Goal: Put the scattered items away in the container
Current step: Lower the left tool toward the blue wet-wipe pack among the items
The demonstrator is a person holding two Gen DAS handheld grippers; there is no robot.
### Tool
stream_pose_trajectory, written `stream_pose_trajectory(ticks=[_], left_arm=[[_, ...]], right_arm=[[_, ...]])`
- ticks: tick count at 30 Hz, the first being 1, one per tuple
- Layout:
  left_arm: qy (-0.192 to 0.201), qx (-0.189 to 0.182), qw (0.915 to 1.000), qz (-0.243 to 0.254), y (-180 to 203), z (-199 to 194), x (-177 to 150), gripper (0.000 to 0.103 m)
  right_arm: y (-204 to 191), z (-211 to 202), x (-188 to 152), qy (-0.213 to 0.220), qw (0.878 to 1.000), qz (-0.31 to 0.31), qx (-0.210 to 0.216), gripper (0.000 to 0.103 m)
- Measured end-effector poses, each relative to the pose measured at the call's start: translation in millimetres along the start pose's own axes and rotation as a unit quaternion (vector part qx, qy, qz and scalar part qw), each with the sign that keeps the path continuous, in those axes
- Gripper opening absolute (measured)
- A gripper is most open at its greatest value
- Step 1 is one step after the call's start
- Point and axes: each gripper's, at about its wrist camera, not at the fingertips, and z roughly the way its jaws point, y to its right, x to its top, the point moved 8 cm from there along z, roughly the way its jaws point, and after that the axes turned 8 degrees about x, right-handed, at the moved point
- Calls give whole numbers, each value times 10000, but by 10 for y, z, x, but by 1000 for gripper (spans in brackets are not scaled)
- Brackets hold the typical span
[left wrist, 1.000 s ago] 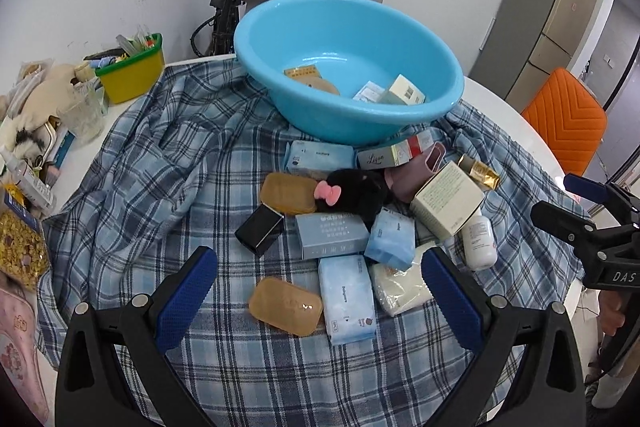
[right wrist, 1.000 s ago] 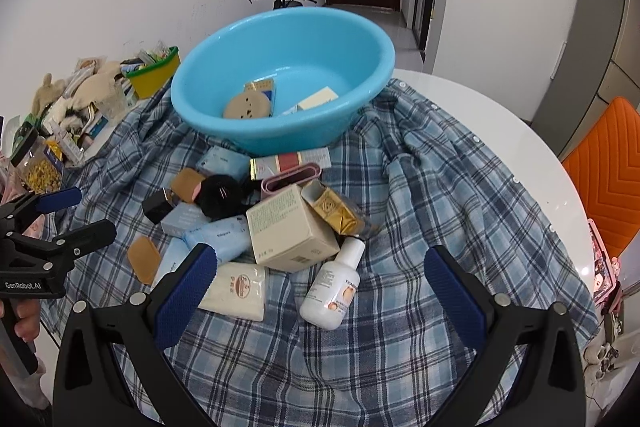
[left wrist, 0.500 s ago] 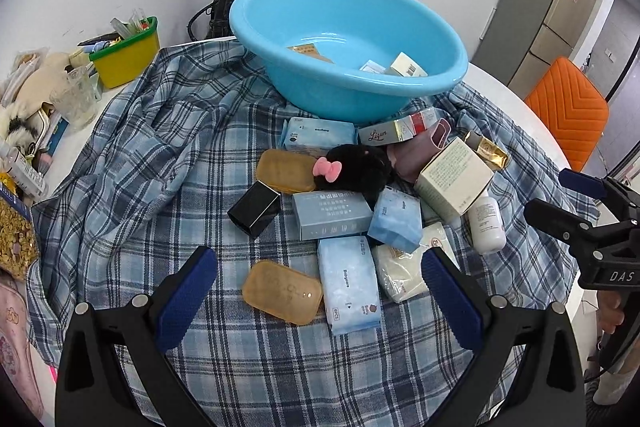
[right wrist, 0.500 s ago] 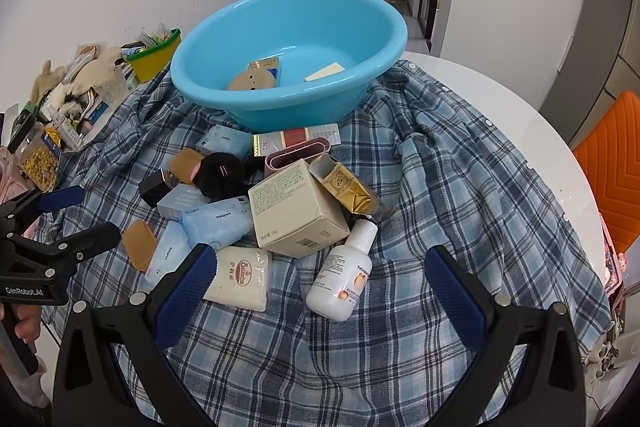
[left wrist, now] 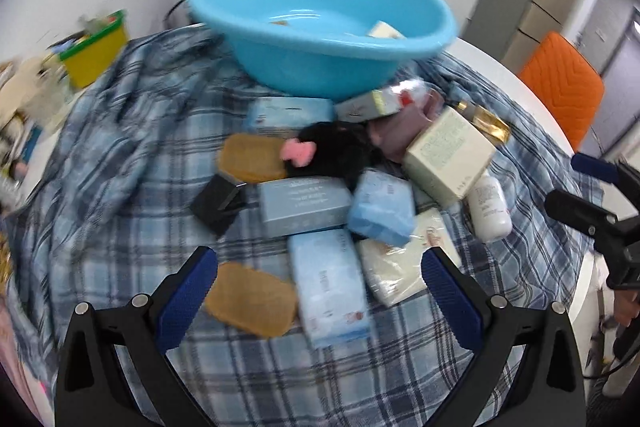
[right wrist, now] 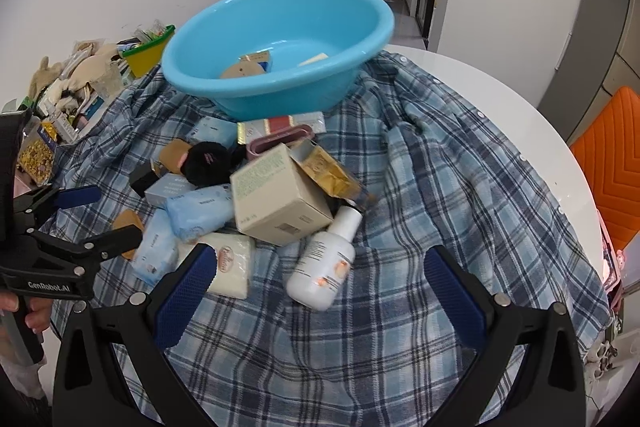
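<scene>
Plaid cloth (right wrist: pixel 440 187): blue basin (right wrist: pixel 256 99), few items, perhaps boxes.

Left wrist view motion-blurred; yellow bin (left wrist: pixel 96 53) contents perhaps indistinguishable.

Open plaid cloth (right wrist: pixel 460 195) right of clutter (right wrist: pixel 276 195)

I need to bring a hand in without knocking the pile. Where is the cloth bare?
Bare cloth lies right of the white bottle, out to the table edge, and in front of both open grippers. Crowded: the pile from the cream box back to the basin.
</scene>
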Motion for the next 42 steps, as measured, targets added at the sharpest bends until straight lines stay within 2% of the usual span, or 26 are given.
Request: stream_pose_trajectory(ticks=[4, 7, 16, 17, 19, 20, 21, 23, 27, 37, 39, 42], left_arm=[[-8, -207, 9951, 964, 332, 192, 15, 103], [29, -420, 9902, 1329, 466, 254, 25, 103], [-115, -715, 9902, 1191, 463, 415, 178, 103], [-97, -723, 9908, 1142, 458, 417, 188, 98], [-8, -530, 9920, 1144, 434, 420, 214, 75], [40, -412, 9921, 1183, 425, 416, 221, 51], [71, -441, 9916, 1215, 441, 392, 219, 42], [103, -528, 9901, 1299, 475, 325, 200, 42], [296, -100, 9838, 1764, 503, 245, 126, 42], [231, -336, 9868, 1570, 355, 164, -51, 44], [161, -372, 9844, 1714, 440, 235, -89, 49], [332, -309, 9803, 1924, 520, 272, -86, 52]], right_arm=[[135, 12, -69, -33, 9999, 150, -10, 103], [199, 12, -110, -66, 9998, 192, 24, 103], [208, 64, -95, -55, 9997, 211, 138, 103], [209, 73, -103, -67, 9997, 198, 140, 103], [207, 90, -118, -98, 9997, 177, 145, 103], [209, 96, -124, -110, 9997, 176, 153, 103], [214, 97, -127, -113, 9997, 183, 153, 103], [241, 91, -131, -104, 9996, 209, 129, 103], [283, 84, -128, -73, 9995, 293, 134, 103], [293, 146, -190, -139, 9990, 373, 196, 103], [299, 169, -198, -165, 9987, 419, 224, 103], [303, 169, -208, -174, 9988, 404, 220, 103]])
